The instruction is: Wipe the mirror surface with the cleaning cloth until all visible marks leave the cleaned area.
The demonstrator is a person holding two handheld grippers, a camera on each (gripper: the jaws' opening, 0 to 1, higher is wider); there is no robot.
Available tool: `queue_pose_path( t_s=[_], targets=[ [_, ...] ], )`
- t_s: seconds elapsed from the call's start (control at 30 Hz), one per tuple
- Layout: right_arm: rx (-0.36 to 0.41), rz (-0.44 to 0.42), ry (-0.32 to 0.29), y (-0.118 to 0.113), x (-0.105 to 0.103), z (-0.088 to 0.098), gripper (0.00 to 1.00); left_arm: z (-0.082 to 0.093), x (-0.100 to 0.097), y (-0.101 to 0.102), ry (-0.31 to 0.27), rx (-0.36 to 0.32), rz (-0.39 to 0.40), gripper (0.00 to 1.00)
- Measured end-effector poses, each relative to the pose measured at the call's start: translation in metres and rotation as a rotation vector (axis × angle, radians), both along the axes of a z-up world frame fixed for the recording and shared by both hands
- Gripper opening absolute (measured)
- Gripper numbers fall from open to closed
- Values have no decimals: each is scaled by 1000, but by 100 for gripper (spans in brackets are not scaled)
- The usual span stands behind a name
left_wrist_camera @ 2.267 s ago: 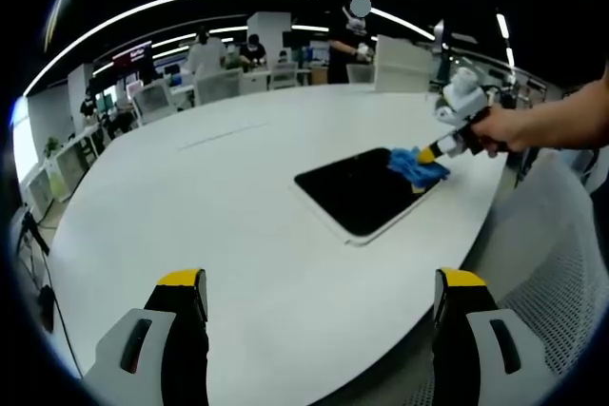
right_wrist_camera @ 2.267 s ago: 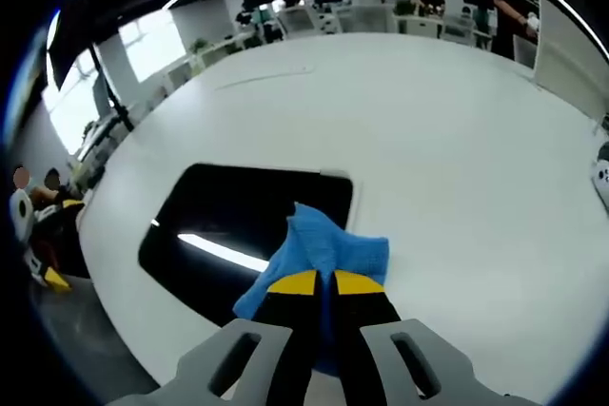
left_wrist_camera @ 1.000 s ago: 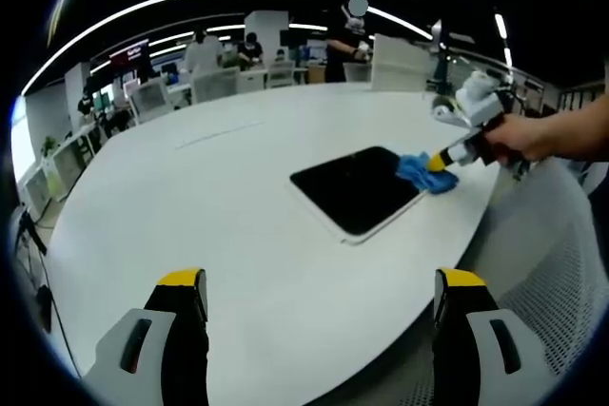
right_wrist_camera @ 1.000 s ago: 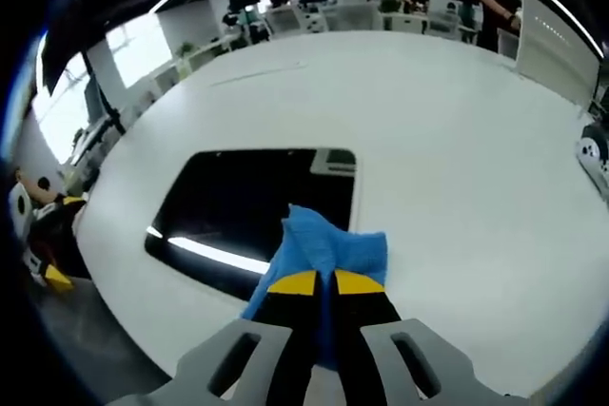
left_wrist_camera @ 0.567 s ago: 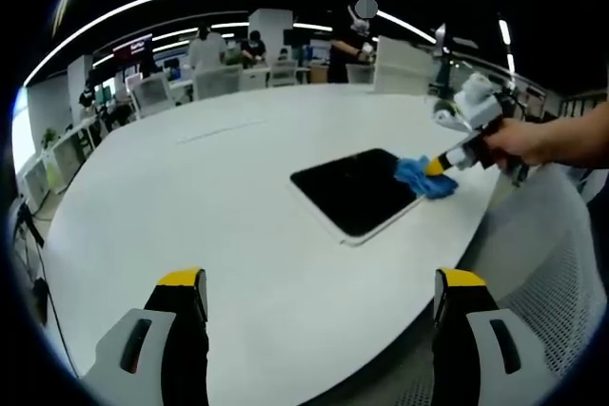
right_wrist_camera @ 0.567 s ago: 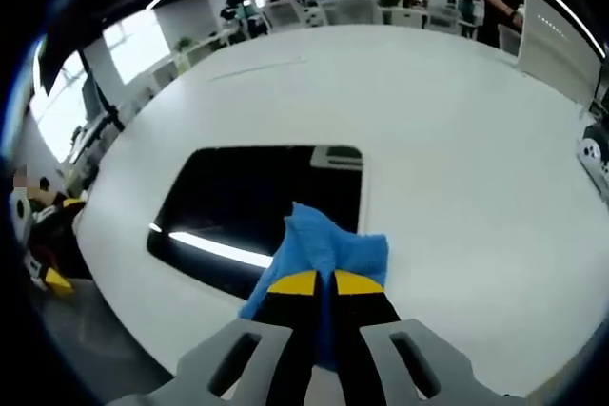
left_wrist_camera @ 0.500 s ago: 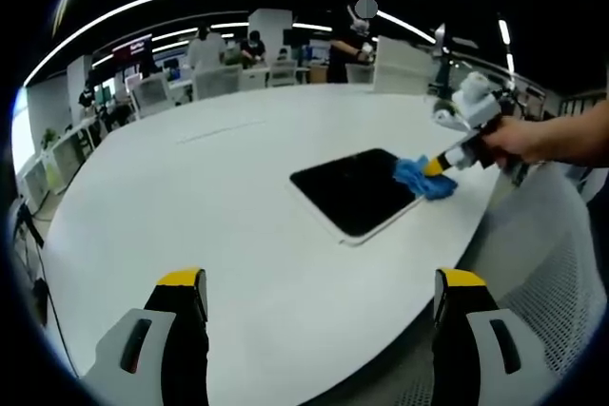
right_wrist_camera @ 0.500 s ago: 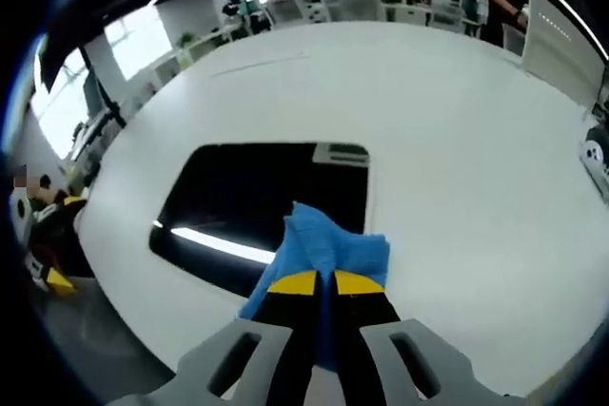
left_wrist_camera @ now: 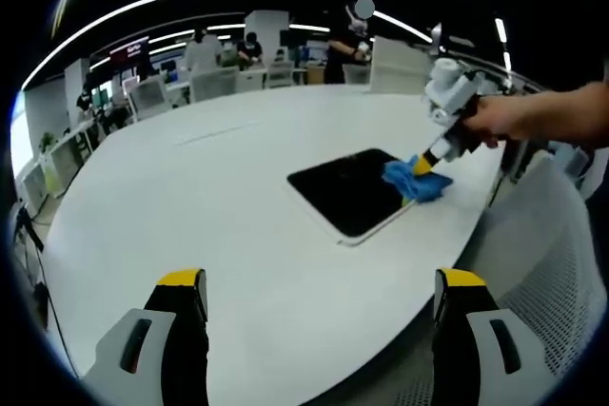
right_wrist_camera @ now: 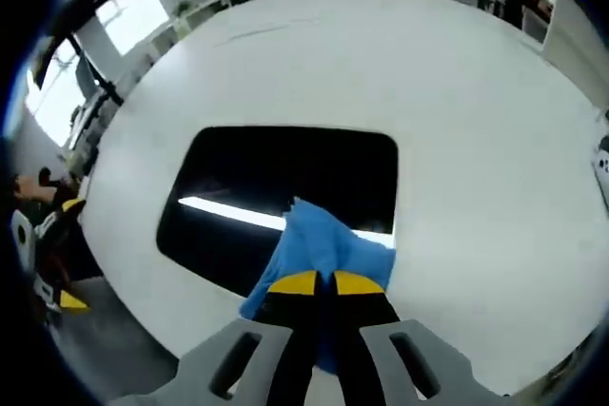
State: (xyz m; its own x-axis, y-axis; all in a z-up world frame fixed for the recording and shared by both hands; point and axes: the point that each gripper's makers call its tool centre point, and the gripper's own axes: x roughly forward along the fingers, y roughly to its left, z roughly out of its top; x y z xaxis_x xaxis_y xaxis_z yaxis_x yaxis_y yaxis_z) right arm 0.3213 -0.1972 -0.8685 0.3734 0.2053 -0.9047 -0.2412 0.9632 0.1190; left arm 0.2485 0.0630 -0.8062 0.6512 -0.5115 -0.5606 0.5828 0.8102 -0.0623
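A dark rectangular mirror [left_wrist_camera: 352,190] [right_wrist_camera: 285,199] with rounded corners lies flat on the white table [left_wrist_camera: 219,197]. A blue cleaning cloth [left_wrist_camera: 412,181] [right_wrist_camera: 319,240] rests on the mirror's near right corner. My right gripper [right_wrist_camera: 317,283] is shut on the cloth and presses it onto the glass; in the left gripper view a hand holds that gripper [left_wrist_camera: 425,164] at the mirror's right end. My left gripper [left_wrist_camera: 319,282] stands open low over the table's front, well apart from the mirror, with nothing between its yellow-tipped jaws. A ceiling light reflects as a bright streak in the mirror.
The table's curved edge [left_wrist_camera: 466,244] runs close to the mirror's right side, with a white mesh chair [left_wrist_camera: 552,263] beyond it. Desks, chairs and several people [left_wrist_camera: 205,49] stand at the far end of the room. A small white object [right_wrist_camera: 601,173] lies at the table's right.
My right gripper has pushed the cloth from the mirror's edge further onto the glass and tilted more steeply downward. My left gripper has stayed in place, open.
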Motion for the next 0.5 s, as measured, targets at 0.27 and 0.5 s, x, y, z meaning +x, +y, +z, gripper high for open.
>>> queue_pose_path(
  t_s=[0.27,0.5],
  targets=[
    [10,53,59,26,1,0,0,0,0,0,-1,4,2,99],
    [3,73,80,39,6,-2,0,1,1,1,-7,0,4,99]
  ],
)
